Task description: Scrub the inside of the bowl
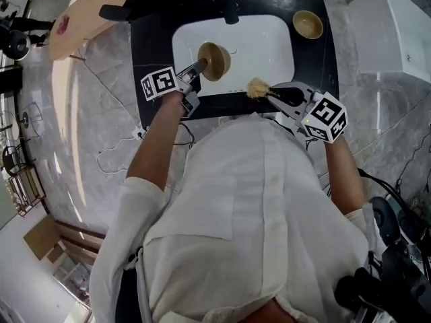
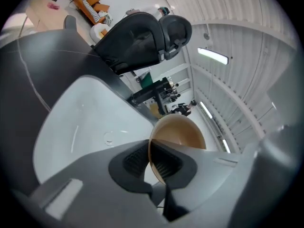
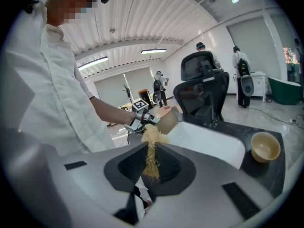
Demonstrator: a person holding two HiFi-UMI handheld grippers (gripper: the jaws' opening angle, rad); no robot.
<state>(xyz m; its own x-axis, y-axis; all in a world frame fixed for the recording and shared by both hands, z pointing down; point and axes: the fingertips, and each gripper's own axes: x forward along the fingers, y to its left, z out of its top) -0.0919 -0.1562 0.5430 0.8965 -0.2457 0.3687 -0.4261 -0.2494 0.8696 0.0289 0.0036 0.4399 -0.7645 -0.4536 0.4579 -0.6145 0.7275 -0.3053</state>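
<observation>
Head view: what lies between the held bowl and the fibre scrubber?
Nothing but the bare white sink lies between the bowl and the scrubber, as the head view shows.

No legible text, brand, number or sign was found in any view. The only printed marks were square black-and-white patterns. One sat on the left gripper (image 1: pixel 201 66), on its marker cube (image 1: pixel 160 83). The other sat on the right gripper (image 1: pixel 269 94), on its marker cube (image 1: pixel 327 117). Neither carried letters or digits. A pink mark on the far-left wooden tabletop (image 1: pixel 81 12) was too small to read.
</observation>
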